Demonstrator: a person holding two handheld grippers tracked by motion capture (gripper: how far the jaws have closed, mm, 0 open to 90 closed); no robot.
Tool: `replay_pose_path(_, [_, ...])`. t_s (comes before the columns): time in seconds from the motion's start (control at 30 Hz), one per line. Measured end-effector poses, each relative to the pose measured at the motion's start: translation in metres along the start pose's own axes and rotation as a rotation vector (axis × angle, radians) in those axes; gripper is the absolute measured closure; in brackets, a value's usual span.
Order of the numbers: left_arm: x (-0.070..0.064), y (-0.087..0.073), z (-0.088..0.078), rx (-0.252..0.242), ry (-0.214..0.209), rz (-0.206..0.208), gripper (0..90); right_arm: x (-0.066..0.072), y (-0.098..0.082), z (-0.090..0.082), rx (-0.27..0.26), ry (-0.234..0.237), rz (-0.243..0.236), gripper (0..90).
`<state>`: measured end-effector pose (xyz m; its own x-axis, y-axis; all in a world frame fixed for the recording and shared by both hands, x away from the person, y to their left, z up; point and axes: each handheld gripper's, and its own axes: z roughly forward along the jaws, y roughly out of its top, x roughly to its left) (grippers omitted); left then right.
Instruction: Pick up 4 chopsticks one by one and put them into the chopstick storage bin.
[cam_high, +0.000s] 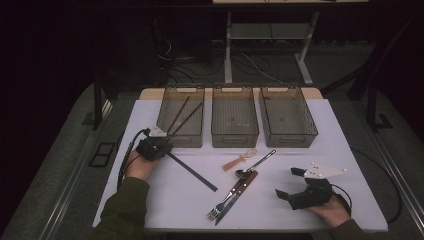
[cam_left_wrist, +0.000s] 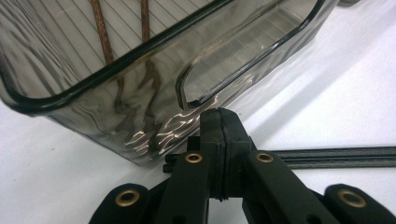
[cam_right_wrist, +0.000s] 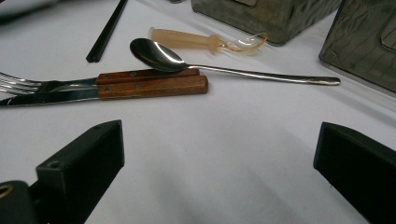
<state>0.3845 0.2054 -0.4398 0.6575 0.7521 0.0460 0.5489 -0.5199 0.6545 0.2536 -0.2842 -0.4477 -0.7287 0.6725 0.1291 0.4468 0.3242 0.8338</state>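
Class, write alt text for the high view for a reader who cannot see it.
A person's left gripper, jaws shut on a pair of black chopsticks, sits by the leftmost of three clear bins, which holds brown chopsticks. The right gripper rests open on the white table, near a fork, knife, metal spoon and plastic spoon.

Three smoky plastic bins (cam_high: 235, 117) in a row along the far edge of the white table (cam_high: 320, 130), narrow gaps between them, tops open from above. Left bin (cam_left_wrist: 140, 93) pressing close in front of the left gripper (cam_high: 159, 145), pinched on black chopsticks (cam_high: 192, 171) slanting across the near-left stretch. Centre blocked by a metal spoon (cam_right_wrist: 187, 60), a translucent plastic spoon (cam_right_wrist: 201, 41), and a wood-handled fork and knife (cam_right_wrist: 140, 84) side by side. Bare tabletop between the wide-spread jaws of the right gripper (cam_high: 294, 182) and along the right side.
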Motion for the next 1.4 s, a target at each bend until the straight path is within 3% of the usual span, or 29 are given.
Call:
replay_pose_path(1.2, [0.0009,-0.0015,-0.0047,0.033,0.001,0.013,89.9,-0.0002,0.0000,-0.0003,-0.001,0.000,-0.001,1.6])
replay_pose_path(1.4, [0.0057,-0.0024,-0.0076,0.026,0.027,0.014,89.9,-0.0004,0.0000,-0.0005,-0.002,0.000,-0.002,1.6])
